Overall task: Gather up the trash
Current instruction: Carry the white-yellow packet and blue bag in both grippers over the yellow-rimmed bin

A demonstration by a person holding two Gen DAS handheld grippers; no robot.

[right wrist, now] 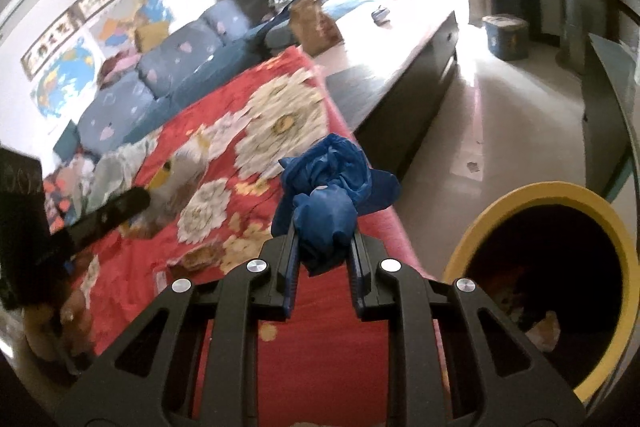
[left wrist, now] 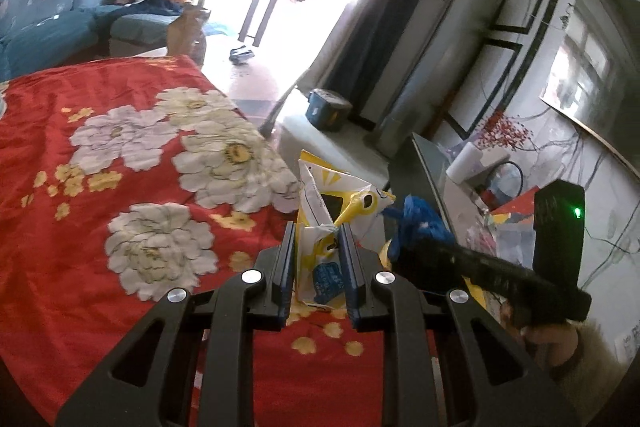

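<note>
My left gripper (left wrist: 318, 231) is shut on a yellow and white snack wrapper (left wrist: 324, 203), held above the right edge of the red flowered tablecloth (left wrist: 120, 147). My right gripper (right wrist: 324, 231) is shut on a crumpled blue plastic bag (right wrist: 332, 187), held over the cloth's edge. The blue bag (left wrist: 420, 223) and the right gripper's black body (left wrist: 480, 271) show at the right in the left wrist view. A yellow-rimmed trash bin (right wrist: 532, 203) with a dark inside stands on the floor, low and to the right of the right gripper. The left gripper's body (right wrist: 104, 215) and its wrapper (right wrist: 176, 179) show at the left.
A blue sofa (right wrist: 172, 75) runs behind the table. A dark low cabinet (right wrist: 400, 95) and a blue container (right wrist: 504, 37) stand on the pale floor. A cluttered side table (left wrist: 480, 187) is at the right. More scraps (right wrist: 200, 257) lie on the cloth.
</note>
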